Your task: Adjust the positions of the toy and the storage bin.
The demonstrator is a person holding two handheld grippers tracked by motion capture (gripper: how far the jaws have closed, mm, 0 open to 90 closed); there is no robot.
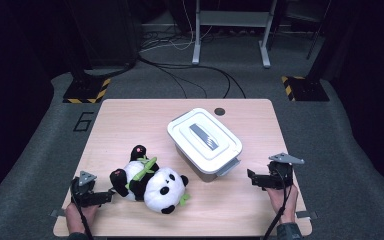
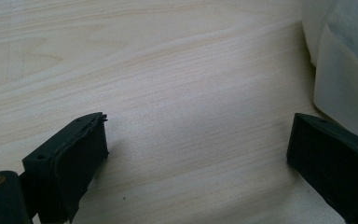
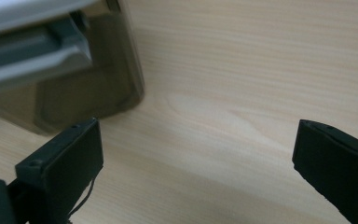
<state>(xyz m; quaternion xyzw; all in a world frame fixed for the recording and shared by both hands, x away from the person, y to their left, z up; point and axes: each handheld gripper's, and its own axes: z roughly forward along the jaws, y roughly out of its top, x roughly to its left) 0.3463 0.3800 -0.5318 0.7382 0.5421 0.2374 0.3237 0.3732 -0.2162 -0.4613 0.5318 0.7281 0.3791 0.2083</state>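
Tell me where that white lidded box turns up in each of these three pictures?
High view: the box sits closed right of the table's centre, beside the panda toy.
Left gripper view: a pale blurred shape at the right edge; I cannot tell whether it is the box.
Right gripper view: the box's grey wall and lid latch fill the upper left, near the right gripper.
Shared landmark: the pale wood table.

The left gripper (image 1: pixel 111 196) sits low at the near left corner, held in the left hand (image 1: pixel 75 215), its jaws spread wide and empty. The right gripper (image 1: pixel 250 178) sits at the near right, gripped by the right hand (image 1: pixel 283 200), jaws likewise wide apart
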